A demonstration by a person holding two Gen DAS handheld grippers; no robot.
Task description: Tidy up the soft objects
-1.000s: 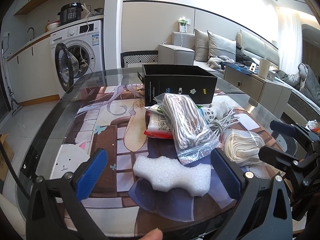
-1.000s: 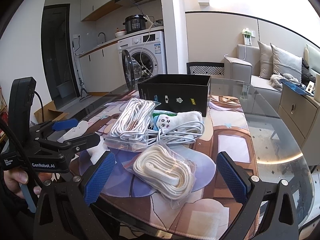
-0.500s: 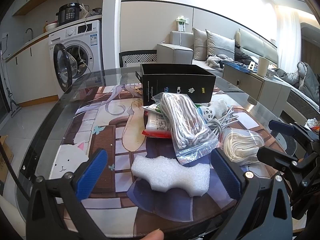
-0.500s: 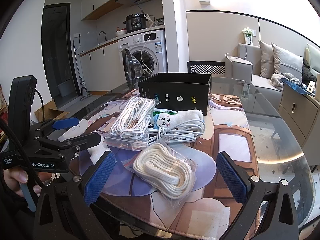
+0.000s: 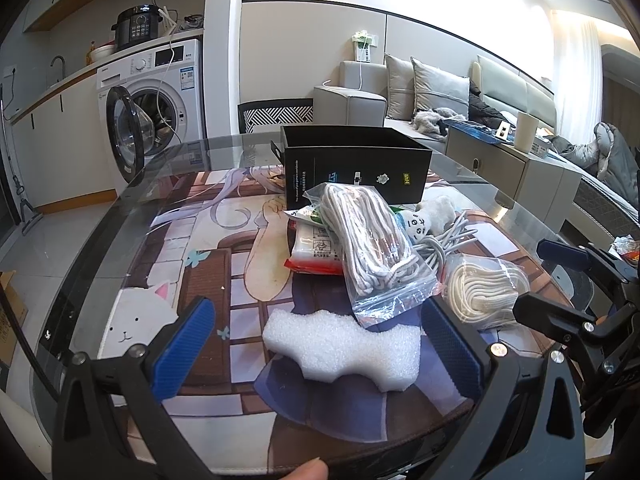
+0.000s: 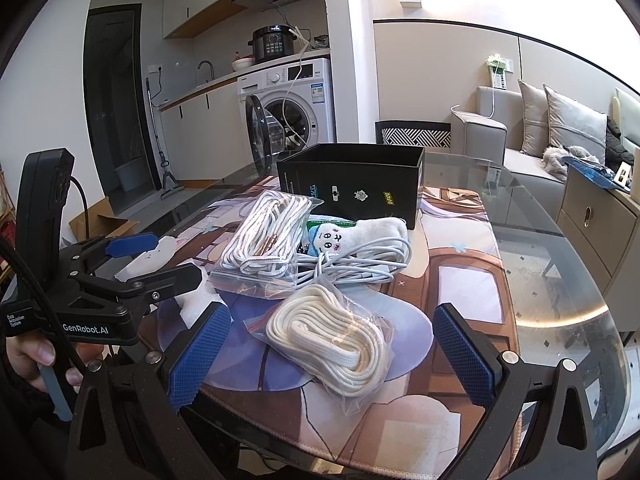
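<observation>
Glass table (image 5: 132, 216) carries an illustrated mat (image 6: 460, 248); all task items sit on the mat. Open black box (image 5: 356, 168) stands at the far side, upright.

Soft items, largest first:
1. Zip bag of grey-white cord (image 5: 368, 240), lying just in front of the box, partly over a red-edged packet (image 5: 314, 248).
2. Zip bag of cream flat rope (image 6: 332, 340), nearest the right gripper, beside item 1.
3. White foam piece (image 5: 344, 350), nearest the left gripper, touching the corner of item 1's bag.
4. Loose grey cable coil (image 6: 360, 264), between the 2 bags.
5. Small plush with a face (image 6: 352, 236), resting on the coil near the box.

Left gripper (image 5: 320, 352): jaws spread wide, holding nothing, foam between the pads but apart from them. Right gripper (image 6: 332, 352): jaws spread wide, holding nothing, rope bag between the pads, no contact.
</observation>
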